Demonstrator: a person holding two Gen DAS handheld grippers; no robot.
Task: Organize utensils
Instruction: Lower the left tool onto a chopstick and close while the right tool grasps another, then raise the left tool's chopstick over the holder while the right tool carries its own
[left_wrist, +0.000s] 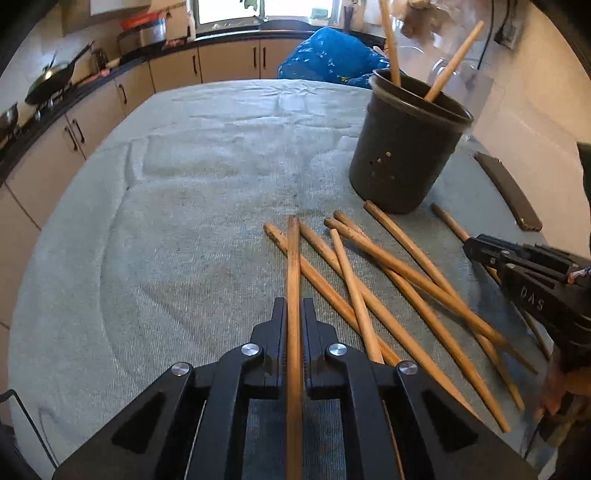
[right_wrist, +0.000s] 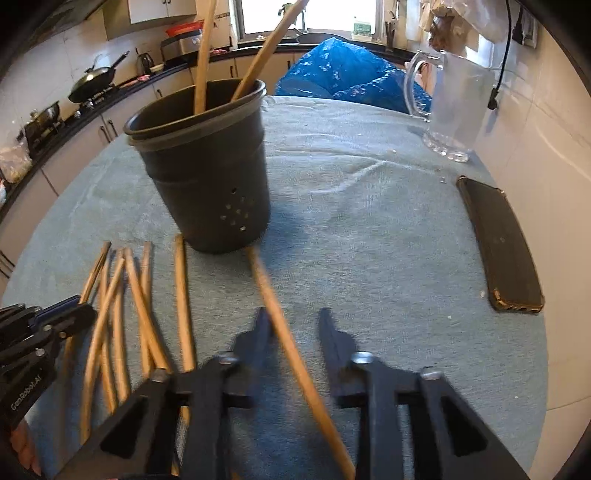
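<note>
left tongs (left_wrist: 294, 314): clamped on one chopstick (left_wrist: 294, 266) – stick runs straight along the fingers, tip pointing ahead over the cloth.
right tongs (right_wrist: 293, 321): jaws apart, gripping nothing – a loose chopstick (right_wrist: 284, 332) lies between them, close to the left finger; contact unclear, view blurred.
loose pile (left_wrist: 388, 288): more chopsticks scattered and crossed on the grey cloth (left_wrist: 184, 221) covering the counter, just right of the left tongs, left of the right tongs.
holder (left_wrist: 406, 147): dark perforated cup, upright, two chopsticks already standing in it; sits ahead and to the right of the left tongs, ahead-left of the right tongs, just beyond the pile.
key relation: held stick lies near horizontal, holder opening faces up – judged it must tip toward vertical to drop in.
nearer: both about equal; only left is loaded.
other: phone (right_wrist: 502, 251), glass jug (right_wrist: 454, 110) at far right.
</note>
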